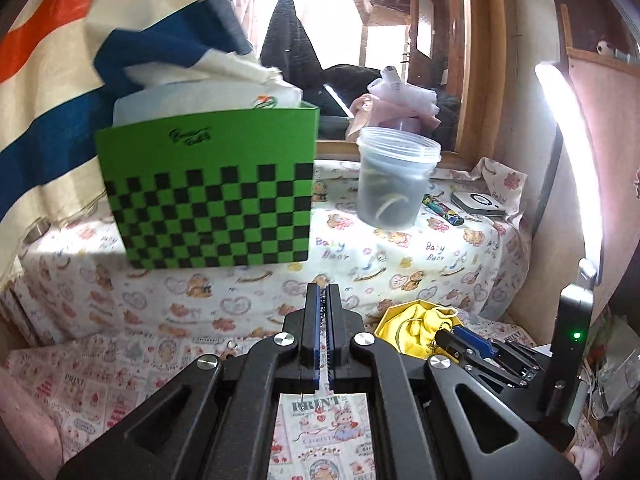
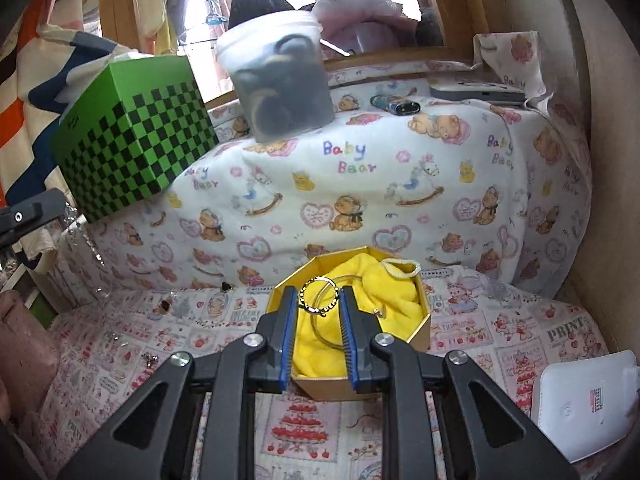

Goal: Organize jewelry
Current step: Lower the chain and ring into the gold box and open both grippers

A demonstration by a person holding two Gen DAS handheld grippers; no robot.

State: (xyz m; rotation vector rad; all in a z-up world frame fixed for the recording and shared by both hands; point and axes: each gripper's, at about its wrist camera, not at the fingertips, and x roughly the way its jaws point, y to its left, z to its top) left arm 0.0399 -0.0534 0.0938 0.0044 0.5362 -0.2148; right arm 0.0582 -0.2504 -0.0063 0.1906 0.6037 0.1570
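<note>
In the right wrist view my right gripper (image 2: 319,294) is shut on a small beaded gold ring (image 2: 316,279), held upright between its blue pads. It hovers over a yellow hexagonal box (image 2: 424,322) lined with yellow cloth (image 2: 384,292). A thin clear hoop (image 2: 314,328) lies in that box. In the left wrist view my left gripper (image 1: 323,290) is shut with nothing seen between its fingers, raised above the printed cloth. To its right the same view shows the right gripper (image 1: 444,338) at the yellow box (image 1: 394,316).
A green checkered box (image 1: 208,208) and a clear plastic tub (image 1: 394,184) with bangles stand on the raised bear-print ledge (image 2: 360,184). Small jewelry pieces (image 2: 164,306) lie on the cloth left of the yellow box. A white pouch (image 2: 584,400) lies at right. A mirror (image 1: 400,40) stands behind.
</note>
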